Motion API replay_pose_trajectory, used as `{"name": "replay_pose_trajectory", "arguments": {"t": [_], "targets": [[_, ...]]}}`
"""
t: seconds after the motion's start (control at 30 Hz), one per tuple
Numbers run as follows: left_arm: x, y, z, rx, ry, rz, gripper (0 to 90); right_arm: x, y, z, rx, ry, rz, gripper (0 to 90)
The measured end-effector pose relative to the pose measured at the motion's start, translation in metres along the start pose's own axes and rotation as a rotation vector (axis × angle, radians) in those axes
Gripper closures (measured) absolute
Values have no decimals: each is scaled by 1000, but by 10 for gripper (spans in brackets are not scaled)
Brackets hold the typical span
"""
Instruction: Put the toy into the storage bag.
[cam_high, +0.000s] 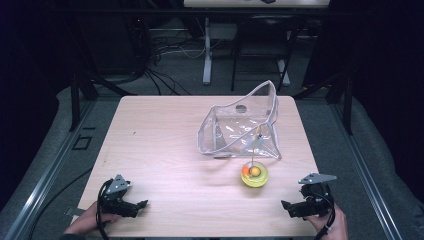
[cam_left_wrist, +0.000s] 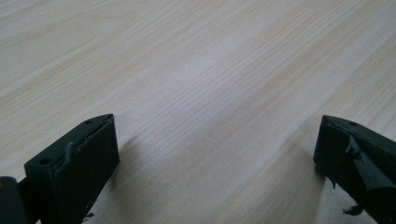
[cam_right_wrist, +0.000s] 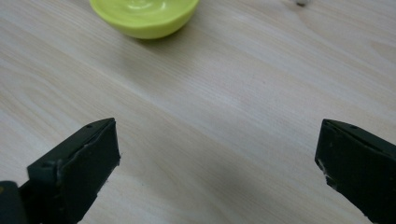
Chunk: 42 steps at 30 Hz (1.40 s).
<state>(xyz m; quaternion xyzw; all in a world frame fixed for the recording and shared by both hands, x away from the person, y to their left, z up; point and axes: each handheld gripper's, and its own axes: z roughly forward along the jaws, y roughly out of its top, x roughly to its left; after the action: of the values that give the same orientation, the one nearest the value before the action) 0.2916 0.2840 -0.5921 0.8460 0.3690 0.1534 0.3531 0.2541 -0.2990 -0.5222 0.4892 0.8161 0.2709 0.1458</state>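
A clear plastic zip bag (cam_high: 239, 131) lies open on the wooden table (cam_high: 160, 145), right of centre. Just in front of it sits a yellow-green bowl (cam_high: 254, 174) holding an orange ball and a yellowish ball. The same bowl (cam_right_wrist: 144, 16) appears at the top of the right gripper view. My left gripper (cam_high: 143, 204) rests low at the table's front left, open, with bare wood between its jaws (cam_left_wrist: 217, 154). My right gripper (cam_high: 284, 204) rests at the front right, open and empty (cam_right_wrist: 217, 158), a short way in front of the bowl.
The table's front edge runs right by both hands. Beyond the far edge stand a desk's legs, a chair and cables on the floor (cam_high: 170, 55). Dark frame posts flank the table on both sides.
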Motion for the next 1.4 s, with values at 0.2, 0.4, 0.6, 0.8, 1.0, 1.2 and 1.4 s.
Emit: {"name": "replay_pose_trajectory", "arguments": {"t": [0.2, 0.4, 0.6, 0.8, 1.0, 1.2, 1.4], "targets": [[0, 0, 0, -3, 5, -1, 0, 7, 11, -3, -34, 4, -27, 0], [0, 0, 0, -3, 3, -2, 0, 12, 24, -6, -62, -1, -60, 0], [0, 0, 0, -2, 3, -1, 0, 17, 38, -4, -71, 6, -89, 0], [0, 0, 0, -2, 3, -1, 0, 23, 53, -1, -88, 27, -123, 0], [0, 0, 0, -2, 3, -1, 0, 33, 66, 0, -100, 53, -154, 0], [0, 0, 0, -2, 3, -1, 0, 39, 77, 2, -102, 86, -170, 0], [0, 0, 0, -2, 3, -1, 0, 45, 90, 7, -101, 113, -188, 0]]}}
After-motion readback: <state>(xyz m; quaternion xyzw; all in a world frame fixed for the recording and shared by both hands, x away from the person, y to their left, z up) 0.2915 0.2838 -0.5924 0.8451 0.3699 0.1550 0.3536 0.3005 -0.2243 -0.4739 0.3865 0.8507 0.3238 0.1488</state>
